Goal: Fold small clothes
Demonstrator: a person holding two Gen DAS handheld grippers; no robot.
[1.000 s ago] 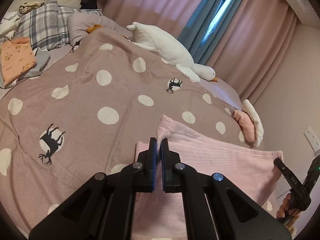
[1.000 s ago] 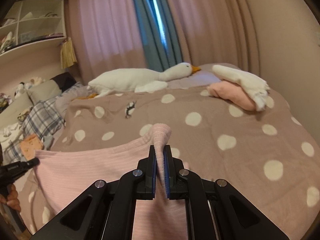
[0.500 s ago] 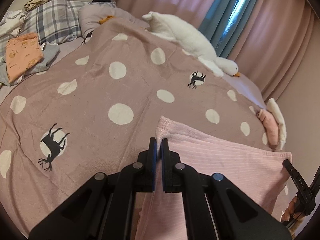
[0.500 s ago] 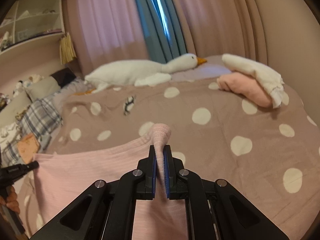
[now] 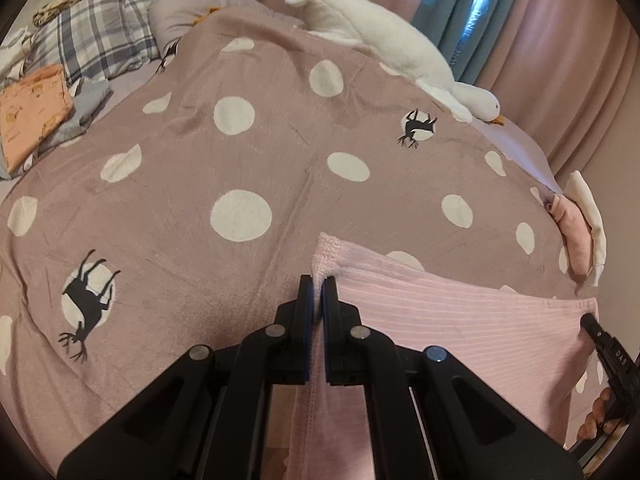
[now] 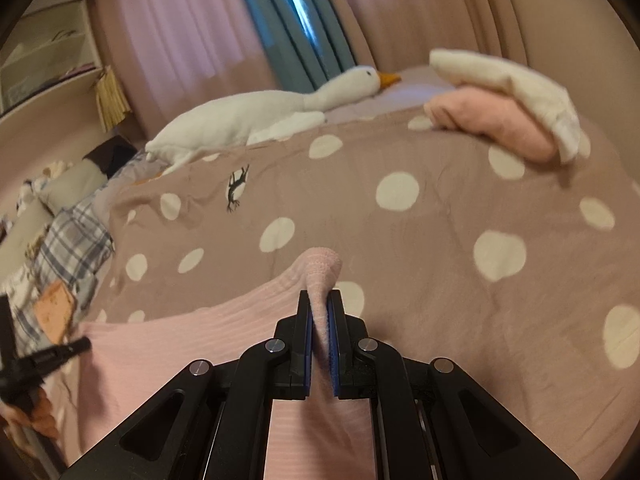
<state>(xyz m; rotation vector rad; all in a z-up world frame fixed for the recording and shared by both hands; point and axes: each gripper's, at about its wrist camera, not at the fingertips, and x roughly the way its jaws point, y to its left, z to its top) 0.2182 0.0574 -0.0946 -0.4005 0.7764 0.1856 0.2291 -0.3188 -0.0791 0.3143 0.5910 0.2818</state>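
A pale pink ribbed garment (image 5: 460,320) is stretched between my two grippers above the dotted bed cover. My left gripper (image 5: 318,284) is shut on one top corner of it. My right gripper (image 6: 319,300) is shut on the other top corner, where the hem bunches over the fingers. The cloth (image 6: 180,344) hangs down from both grips toward me. The right gripper's tip (image 5: 612,354) shows at the far right of the left wrist view, and the left gripper's tip (image 6: 52,356) shows at the left of the right wrist view.
The bed is covered by a mauve blanket (image 5: 240,160) with white dots and deer prints. A white goose plush (image 5: 400,56) lies along the far edge. Folded pink and white clothes (image 6: 504,112) sit at the far right corner. Plaid pillows (image 5: 92,36) and an orange cloth (image 5: 32,112) lie left.
Both grippers have moved forward and lower over the bed with the pink garment stretched between them. The bed cover fills more of both views. Both grips are unchanged.
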